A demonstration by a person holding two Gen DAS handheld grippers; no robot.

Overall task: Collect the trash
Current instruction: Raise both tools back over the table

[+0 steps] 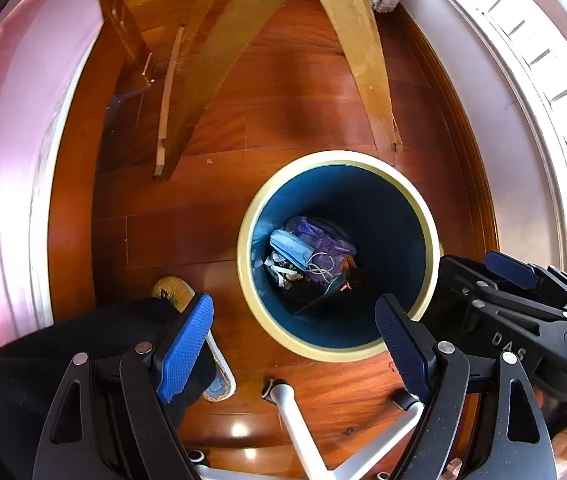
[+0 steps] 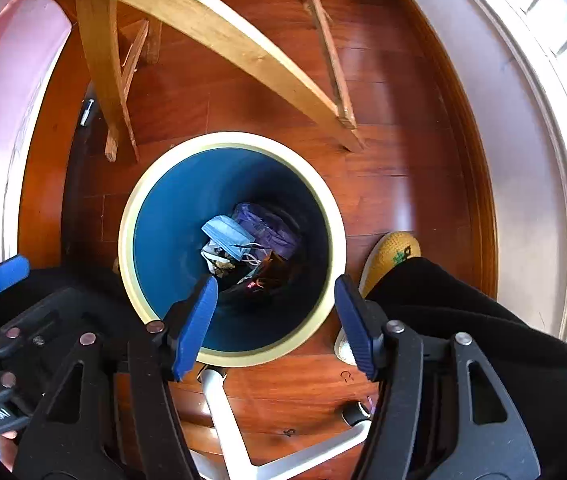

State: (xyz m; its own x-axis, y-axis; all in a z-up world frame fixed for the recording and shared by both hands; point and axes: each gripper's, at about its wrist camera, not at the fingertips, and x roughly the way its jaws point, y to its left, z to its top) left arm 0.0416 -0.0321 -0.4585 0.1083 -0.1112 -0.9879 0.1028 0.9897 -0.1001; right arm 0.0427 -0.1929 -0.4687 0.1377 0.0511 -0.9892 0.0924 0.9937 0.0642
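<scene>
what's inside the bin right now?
In the bin: a blue face mask lying on top, a purple plastic bag beside it, crumpled wrappers and dark scraps. Whatever lies under that pile is covered.

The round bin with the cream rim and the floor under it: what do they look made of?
The round blue bin with a cream rim looks like moulded plastic: smooth, seamless, evenly coloured wall with a dull sheen. The reddish-brown floor looks like varnished wood planks, or possibly laminate: visible plank seams, grain and glossy reflections.
</scene>
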